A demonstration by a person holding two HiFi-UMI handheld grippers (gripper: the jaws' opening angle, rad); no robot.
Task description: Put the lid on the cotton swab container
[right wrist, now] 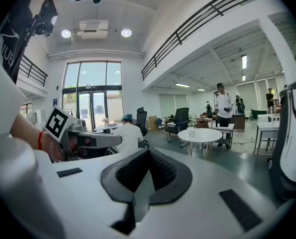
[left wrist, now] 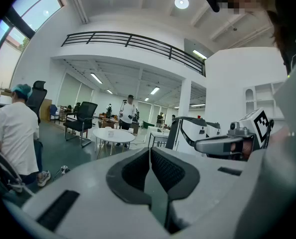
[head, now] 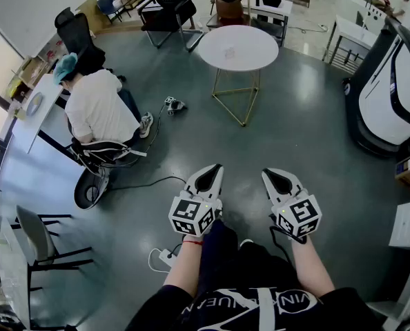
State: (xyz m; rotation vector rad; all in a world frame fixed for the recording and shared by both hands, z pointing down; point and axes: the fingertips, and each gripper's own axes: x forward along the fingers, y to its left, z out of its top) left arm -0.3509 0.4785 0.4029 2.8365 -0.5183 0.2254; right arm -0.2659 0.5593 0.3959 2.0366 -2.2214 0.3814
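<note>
No cotton swab container or lid can be made out in any view. My left gripper (head: 212,172) and right gripper (head: 269,176) hang side by side over the grey floor, in front of the person's knees. Both point away toward a round white table (head: 238,47). The jaws of each are pressed together with nothing between them, as the left gripper view (left wrist: 149,151) and the right gripper view (right wrist: 147,154) show. A small pale object (right wrist: 191,132) stands on the table, too small to identify.
A seated person in a white shirt (head: 101,105) is at a desk on the left. A black office chair (head: 169,9) stands beyond the table. A large white machine (head: 391,88) fills the right side. A power strip (head: 165,257) and cables lie on the floor. Someone stands far off (left wrist: 129,114).
</note>
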